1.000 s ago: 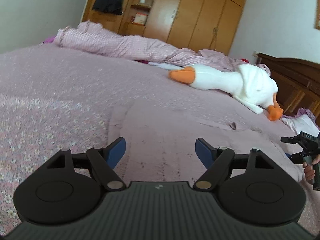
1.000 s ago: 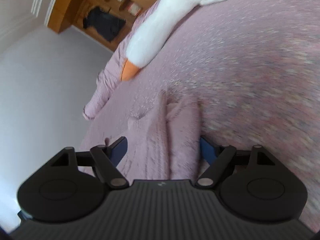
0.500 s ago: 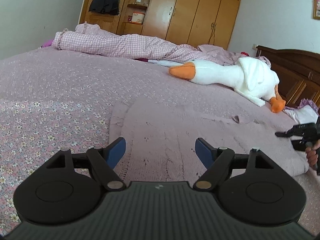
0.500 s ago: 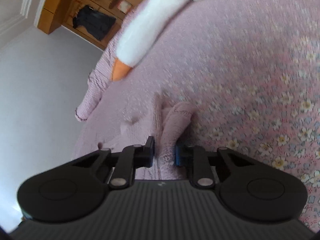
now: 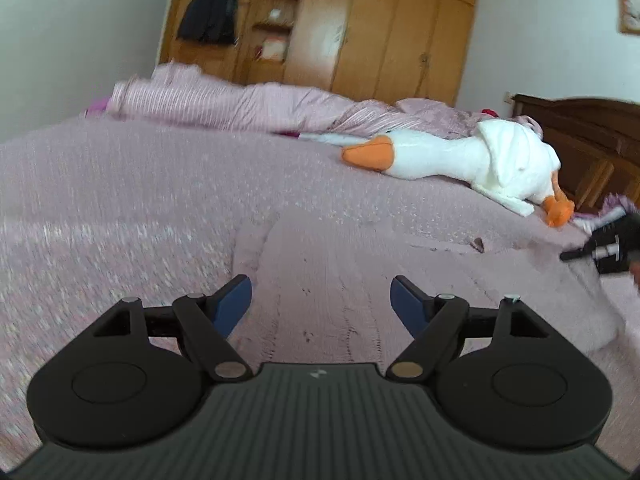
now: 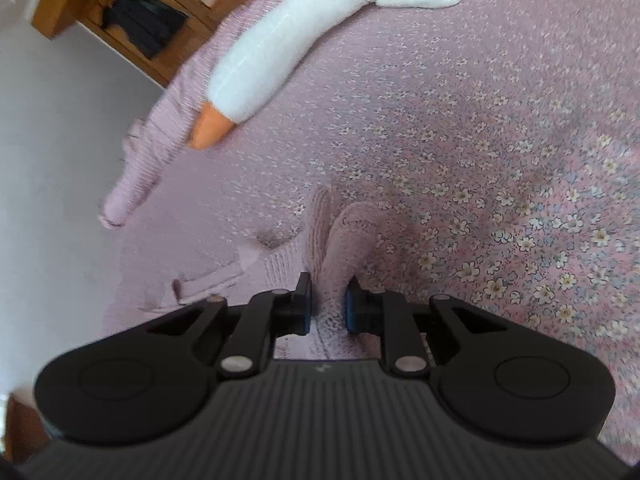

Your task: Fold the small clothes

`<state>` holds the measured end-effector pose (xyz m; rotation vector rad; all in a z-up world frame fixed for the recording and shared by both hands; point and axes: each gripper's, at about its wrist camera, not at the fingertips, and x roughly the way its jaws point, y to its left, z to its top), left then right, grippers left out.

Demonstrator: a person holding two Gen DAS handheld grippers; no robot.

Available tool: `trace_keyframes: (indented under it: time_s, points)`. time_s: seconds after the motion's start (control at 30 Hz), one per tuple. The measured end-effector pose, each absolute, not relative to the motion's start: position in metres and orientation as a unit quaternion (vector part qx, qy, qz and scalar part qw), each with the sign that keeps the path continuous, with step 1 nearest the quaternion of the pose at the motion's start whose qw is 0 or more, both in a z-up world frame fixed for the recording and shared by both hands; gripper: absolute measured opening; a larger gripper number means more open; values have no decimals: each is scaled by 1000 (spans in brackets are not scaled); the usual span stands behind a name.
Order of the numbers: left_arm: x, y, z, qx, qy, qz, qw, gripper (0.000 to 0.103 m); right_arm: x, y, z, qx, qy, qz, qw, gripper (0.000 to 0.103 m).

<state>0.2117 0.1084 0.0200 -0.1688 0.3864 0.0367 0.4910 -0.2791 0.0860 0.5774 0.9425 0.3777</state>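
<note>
A small pale pink knitted garment lies spread flat on the flowered pink bedspread. My left gripper hovers open over its near edge, blue pads wide apart with only cloth below them. In the right wrist view my right gripper is shut on a bunched corner of the same pink garment, and the fabric rises in a ridge between the fingers. The right gripper also shows at the far right of the left wrist view, at the garment's right edge.
A white plush goose with an orange beak lies across the bed beyond the garment. A rolled pink checked blanket runs along the far side. A wooden wardrobe and a dark headboard stand behind.
My right gripper went from open around the garment's corner to shut on it, then tilted down toward the bed. My left gripper stayed open and shifted slightly over the garment.
</note>
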Motion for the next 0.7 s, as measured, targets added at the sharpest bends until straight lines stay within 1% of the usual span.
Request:
trace_keyframes:
  time_s: [0.07,0.13,0.27,0.4,0.5,0.57,0.7]
  points:
    - [202,111,17,-65,178,11,982,82,491,-268,96,254,453,167,838,19]
    - [192,117,19,-83,149,5,985,82,489,-260,105,239,459,159,841,19]
    - [186,126,27,-96,142,-4,985,82,487,-235,125,222,463,144,846,19]
    - [173,143,15,-95,135,0,986,82,482,-208,142,199,469,129,851,19]
    - [167,155,18,-102,123,0,987,82,477,-183,153,178,474,112,855,19]
    - [168,160,22,-103,126,5,987,82,475,-167,162,165,477,100,858,19]
    - [176,172,21,-84,172,33,981,82,469,-143,172,159,474,73,863,19]
